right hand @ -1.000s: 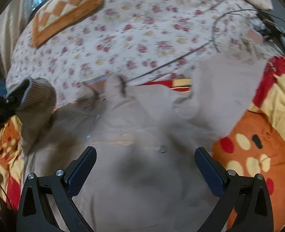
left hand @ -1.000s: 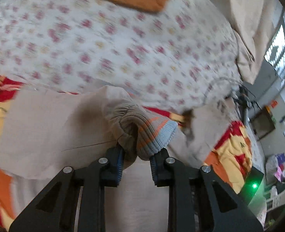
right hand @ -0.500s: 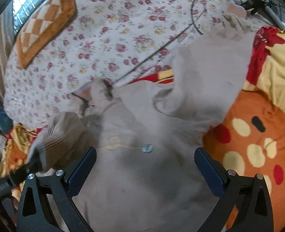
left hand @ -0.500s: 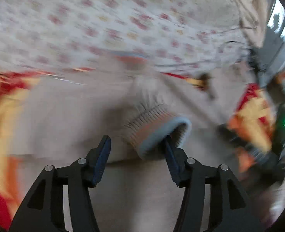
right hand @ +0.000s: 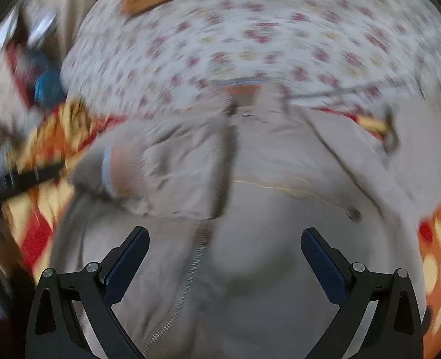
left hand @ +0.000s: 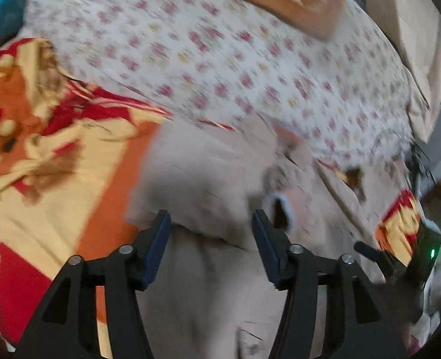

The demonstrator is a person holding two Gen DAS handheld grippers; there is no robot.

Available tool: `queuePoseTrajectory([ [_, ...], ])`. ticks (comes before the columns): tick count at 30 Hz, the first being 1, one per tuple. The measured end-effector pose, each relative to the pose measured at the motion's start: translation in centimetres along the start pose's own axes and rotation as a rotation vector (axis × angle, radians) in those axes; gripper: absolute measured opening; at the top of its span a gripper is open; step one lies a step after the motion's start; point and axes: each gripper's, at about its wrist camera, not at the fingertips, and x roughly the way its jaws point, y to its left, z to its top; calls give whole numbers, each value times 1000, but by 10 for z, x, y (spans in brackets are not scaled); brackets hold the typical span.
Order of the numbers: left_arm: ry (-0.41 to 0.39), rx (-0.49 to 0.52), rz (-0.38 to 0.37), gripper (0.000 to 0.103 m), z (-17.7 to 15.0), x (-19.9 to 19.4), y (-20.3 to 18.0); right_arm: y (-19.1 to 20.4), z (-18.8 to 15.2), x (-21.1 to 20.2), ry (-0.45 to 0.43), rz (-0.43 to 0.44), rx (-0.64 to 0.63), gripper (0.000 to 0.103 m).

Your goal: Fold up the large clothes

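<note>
**Beyond both sets of fingers, a blurred jacket**

Ahead of the widening, empty left gripper (left hand: 211, 227), the beige jacket (left hand: 208, 179) lies smeared; its ribbed cuff (left hand: 281, 211) sits beside the right finger. Right gripper (right hand: 224, 245) gapes wide over the zipper (right hand: 190, 272). Floral sheet (left hand: 220, 59) beyond.

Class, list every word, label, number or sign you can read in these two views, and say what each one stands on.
None can be read.
Beige jacket: no legible label or print in either view.
Cartoon blanket: pictures only, blurred; no lettering shows.
Flowered sheet: pattern only.
Black device with a green light: no readable marking.
</note>
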Motion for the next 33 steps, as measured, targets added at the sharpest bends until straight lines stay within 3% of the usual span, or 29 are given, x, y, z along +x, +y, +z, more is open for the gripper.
queuePoseTrajectory([
  [2,-23,-12,69,62,-1,3,11,22,4,12,8,-38,-93,102],
  [5,13,-26,201,62,-10,16,26,46,17,32,6,-64,-155,101],
  [8,50,-41,229,62,-19,29,35,67,31,54,26,-41,-197,95],
  [10,66,-23,248,62,-21,33,36,69,37,63,36,-21,-195,56],
  [11,67,-9,268,62,-22,35,35,62,41,62,45,35,-160,31],
  [13,80,4,300,62,-24,41,36,33,47,53,21,164,-11,20],
  [14,90,4,306,62,-26,43,37,20,50,47,-3,182,40,3],
  [15,99,-1,310,62,-26,44,38,8,53,40,-21,170,72,1],
  [20,117,-26,317,62,-29,51,37,-53,52,2,-115,82,198,4],
  [22,111,-17,325,62,-29,51,34,-54,46,3,-86,137,218,13],
  [23,110,-13,328,63,-29,51,34,-49,41,7,-61,176,213,33],
  [24,111,-13,328,63,-29,51,34,-40,38,11,-38,201,192,64],
  [25,112,-20,327,63,-29,51,34,-27,34,16,-16,216,152,71],
  [29,111,-42,316,63,-27,51,36,41,36,29,-15,96,-131,73],
  [30,110,-44,315,63,-27,51,37,52,37,34,-12,66,-178,79],
  [33,108,-46,310,63,-27,51,37,77,47,64,43,7,-253,80],
])
